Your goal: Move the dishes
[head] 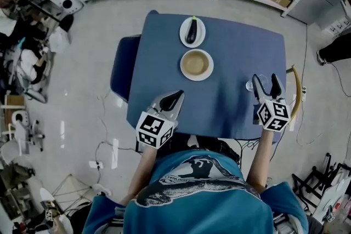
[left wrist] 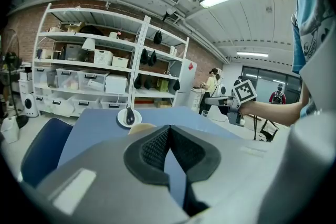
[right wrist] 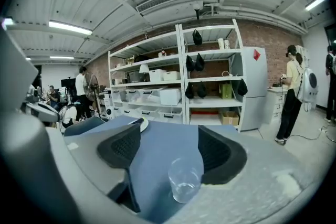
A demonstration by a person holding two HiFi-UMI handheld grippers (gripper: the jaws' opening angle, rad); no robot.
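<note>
as right tool point(right wrist: 168, 139) gapes near glass point(right wrist: 185, 180), left tool point(left wrist: 169, 131) closed.

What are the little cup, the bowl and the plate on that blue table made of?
Cup: clear glass or plastic, since the table shows through it; which one I cannot tell. Bowl: likely glazed ceramic, white rim, tan inside with a dull sheen. Plate: smooth white, probably ceramic, possibly melamine.
</note>
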